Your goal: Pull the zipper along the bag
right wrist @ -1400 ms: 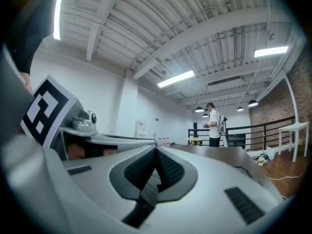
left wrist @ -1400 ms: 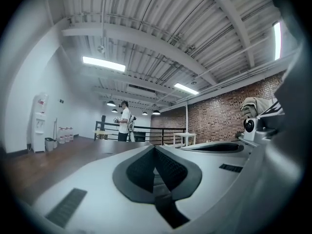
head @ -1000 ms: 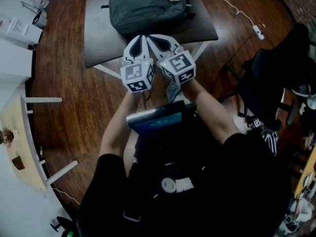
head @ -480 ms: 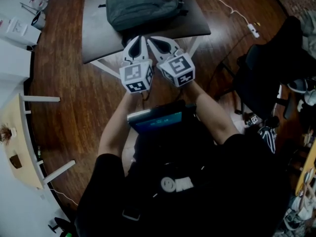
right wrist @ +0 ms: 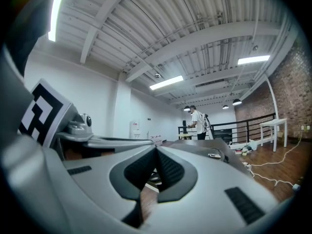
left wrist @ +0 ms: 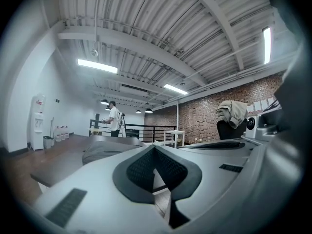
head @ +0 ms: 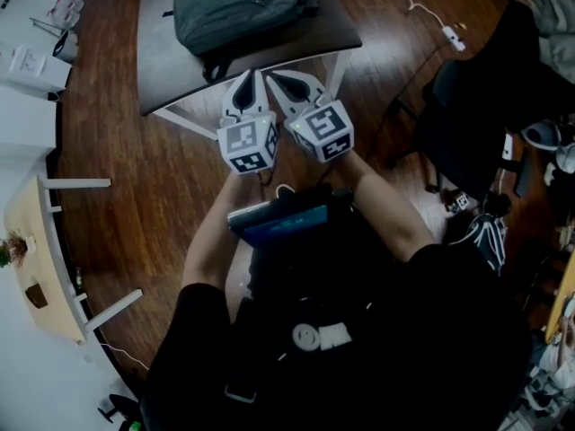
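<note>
Both claws are shut with their pads meeting at the tips, and neither has hold of anything. I read that in each gripper view: the left gripper [left wrist: 154, 149] and the right gripper [right wrist: 156, 150] each show only a dark wedge of pad closing to a point, with nothing between.

What has changed over the last second is the framing rather than the work. In the head view the dark grey rectangular table [head: 171, 79] and the dark green fabric backpack [head: 238, 9] lying flat on it have slid up and to the left. The two grippers have stayed side by side in mid-frame. Their tips sat over the tabletop near the bag a second ago; now they line up with the table's near edge, still apart from the bag.

The left gripper view shows the bag as a low grey hump on the tabletop ahead and to the left of the jaws. I cannot make out the zipper pull from any view.

My reading is that the task has not started. The jaws must open before they can pinch the pull, and one claw will likely need to steady the fabric.
</note>
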